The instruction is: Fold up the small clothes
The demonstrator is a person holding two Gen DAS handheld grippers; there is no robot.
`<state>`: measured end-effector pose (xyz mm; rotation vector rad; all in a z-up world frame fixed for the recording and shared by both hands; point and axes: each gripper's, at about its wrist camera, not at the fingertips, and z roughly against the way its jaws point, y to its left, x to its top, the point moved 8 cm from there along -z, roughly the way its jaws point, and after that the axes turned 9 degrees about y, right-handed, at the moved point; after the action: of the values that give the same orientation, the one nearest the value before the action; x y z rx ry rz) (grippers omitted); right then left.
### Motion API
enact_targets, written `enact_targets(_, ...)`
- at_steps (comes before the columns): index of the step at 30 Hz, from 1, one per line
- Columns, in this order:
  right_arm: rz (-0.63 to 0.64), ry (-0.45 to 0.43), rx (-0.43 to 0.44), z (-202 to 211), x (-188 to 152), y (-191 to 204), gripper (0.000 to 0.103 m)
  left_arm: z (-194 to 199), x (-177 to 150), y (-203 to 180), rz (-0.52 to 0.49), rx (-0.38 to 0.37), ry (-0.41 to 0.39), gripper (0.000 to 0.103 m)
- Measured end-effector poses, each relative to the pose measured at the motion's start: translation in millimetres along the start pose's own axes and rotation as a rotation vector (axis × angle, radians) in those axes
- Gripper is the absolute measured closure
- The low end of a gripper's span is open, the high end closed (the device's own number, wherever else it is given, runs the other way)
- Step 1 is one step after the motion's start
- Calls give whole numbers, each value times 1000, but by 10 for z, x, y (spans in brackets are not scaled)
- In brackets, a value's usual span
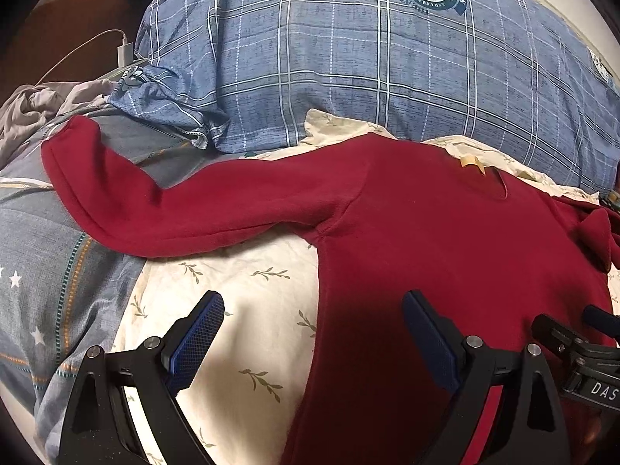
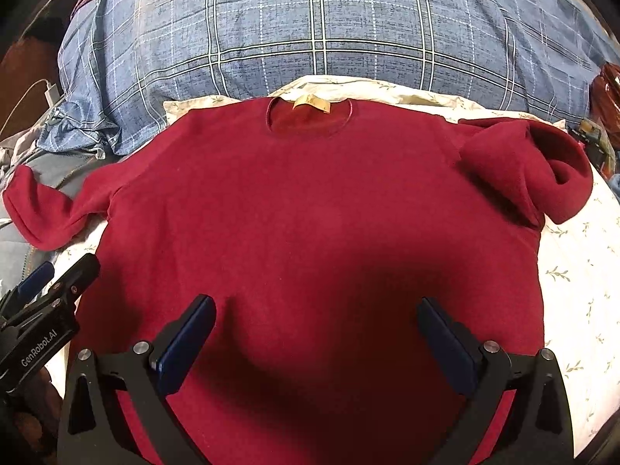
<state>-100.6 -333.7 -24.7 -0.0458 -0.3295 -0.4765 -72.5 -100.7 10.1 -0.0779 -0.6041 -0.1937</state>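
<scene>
A dark red long-sleeved sweater (image 2: 310, 209) lies flat, neck away from me, on a cream leaf-print sheet (image 1: 240, 283). Its left sleeve (image 1: 186, 209) stretches out to the left over a grey-blue cover. Its right sleeve (image 2: 542, 170) is bunched and folded near the shoulder. A yellow label (image 2: 312, 104) shows in the neck. My left gripper (image 1: 314, 310) is open and empty over the sweater's left side edge. My right gripper (image 2: 316, 317) is open and empty just above the lower body of the sweater. The left gripper also shows in the right wrist view (image 2: 50, 283).
A big blue plaid quilt (image 1: 348, 58) is heaped behind the sweater. A grey star-print cover (image 1: 46, 263) lies at the left. A white charger with its cable (image 1: 124, 48) and crumpled grey cloth (image 1: 35, 104) sit at the far left.
</scene>
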Motion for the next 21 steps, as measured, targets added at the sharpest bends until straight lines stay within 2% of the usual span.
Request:
enact_targets(12, 28, -19, -2, -42, 18, 75, 0, 23, 62, 140, 33, 9, -21, 10)
enact_targets(17, 35, -47, 23, 23, 74, 121, 0, 5, 71, 175, 47, 7, -17, 10)
enact_targets(21, 12, -25, 37, -51, 77, 77, 0, 40, 132, 254, 55, 14, -35, 10)
